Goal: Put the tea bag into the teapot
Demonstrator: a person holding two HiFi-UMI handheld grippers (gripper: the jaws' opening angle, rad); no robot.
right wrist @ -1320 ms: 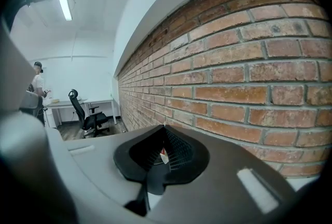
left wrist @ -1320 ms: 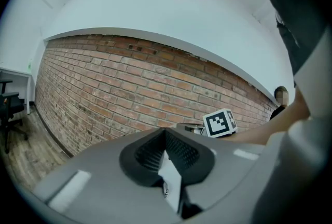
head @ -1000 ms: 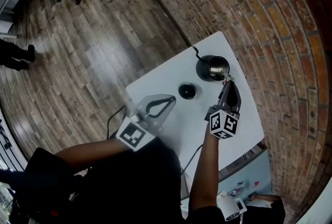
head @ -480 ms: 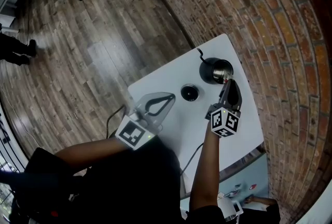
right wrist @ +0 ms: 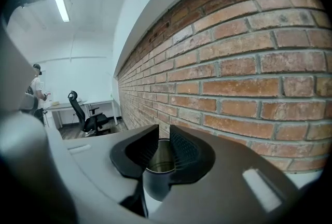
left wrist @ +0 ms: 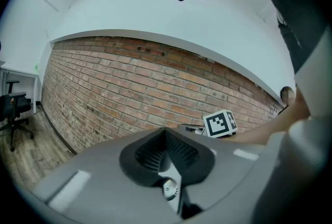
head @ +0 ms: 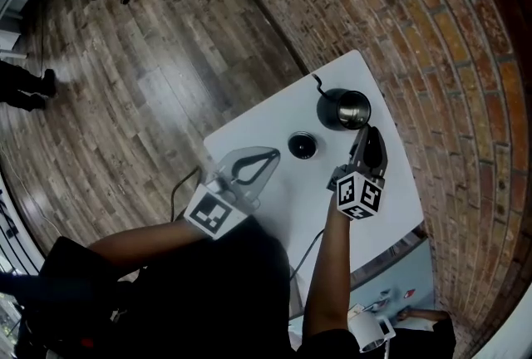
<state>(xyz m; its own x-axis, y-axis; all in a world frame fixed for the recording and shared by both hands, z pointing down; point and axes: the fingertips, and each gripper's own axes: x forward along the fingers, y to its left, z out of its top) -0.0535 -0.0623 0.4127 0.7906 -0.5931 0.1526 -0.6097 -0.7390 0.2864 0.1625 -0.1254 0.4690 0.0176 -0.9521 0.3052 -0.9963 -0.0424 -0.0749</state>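
The right gripper [right wrist: 165,136] has its jaws apart. They have just been opening, and nothing is between them. Through the gap between the ribbed pads [right wrist: 185,149] one sees the open metal mouth of the teapot [head: 335,110], which stands just in front of the jaws and a little lower. In the head view the tips of this gripper are at the near edge of the teapot's mouth, and I cannot tell if they touch it. The marker cube [head: 359,195] sits at the rear of the gripper, above the person's forearm.

The teapot is black with a shiny inside. It stands on the white table [head: 266,129], near the far corner beside the brick wall [right wrist: 249,72]. The tea bag I cannot find in any view. To the left of the teapot, a little apart from it, a small round black lid [head: 302,145] lies on the table.

The left gripper [head: 271,158] is closed and empty, with its tips meeting. It is above the near left part of the table, well apart from the teapot and the lid.

Around the table there is a dark wooden floor [head: 150,83]. Far behind, the right gripper view shows a black office chair [right wrist: 83,111] at a desk.
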